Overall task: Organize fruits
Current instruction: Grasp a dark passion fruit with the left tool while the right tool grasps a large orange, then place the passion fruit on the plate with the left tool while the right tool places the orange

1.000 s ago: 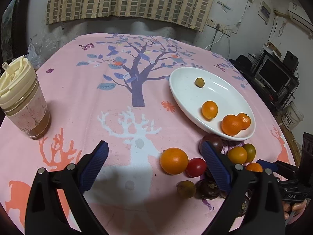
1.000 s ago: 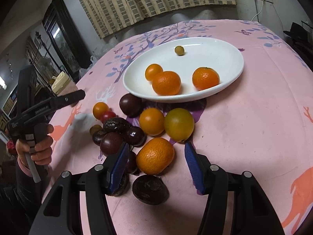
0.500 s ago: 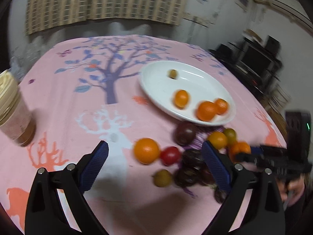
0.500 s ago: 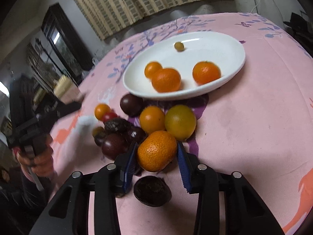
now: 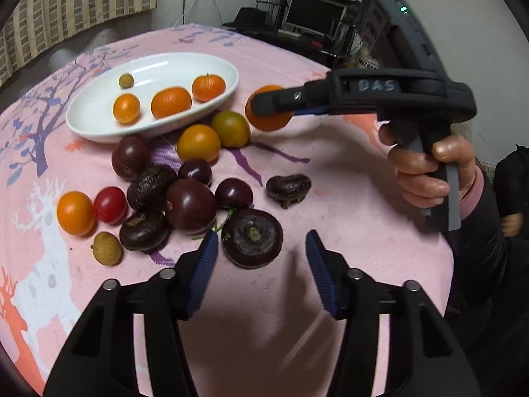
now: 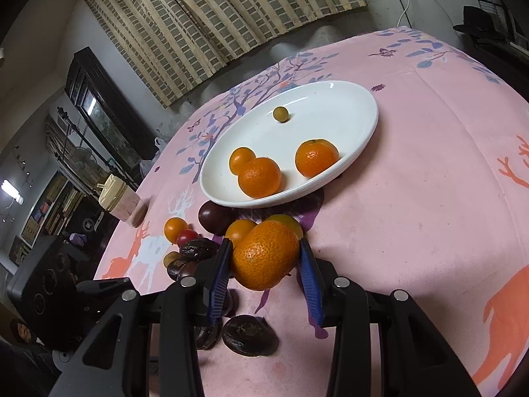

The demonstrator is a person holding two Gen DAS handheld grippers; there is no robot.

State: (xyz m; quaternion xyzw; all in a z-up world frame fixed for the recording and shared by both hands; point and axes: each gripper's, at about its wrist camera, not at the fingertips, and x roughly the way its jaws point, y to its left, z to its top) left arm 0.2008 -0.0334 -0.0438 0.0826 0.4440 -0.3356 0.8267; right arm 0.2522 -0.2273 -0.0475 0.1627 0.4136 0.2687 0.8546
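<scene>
Gripping mandarin [image 6: 266, 254] clear of the cloth, right gripper [image 6: 264, 264] clamped | white plate [image 6: 360, 139] dead ahead, beyond loose fruit | left gripper [image 5: 261, 264] spread apart, nearer dark fruit [image 5: 253, 238]

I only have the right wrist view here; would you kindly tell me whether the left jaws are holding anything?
Observer: No. The left gripper is open, and a big dark round fruit lies on the cloth between its jaws, nearer the left one.
Operator: Thank you. Is my orange over the plate yet?
Observer: Not yet. Seen from the left wrist, the orange in the right gripper is beside the white plate, just outside its rim.
</scene>
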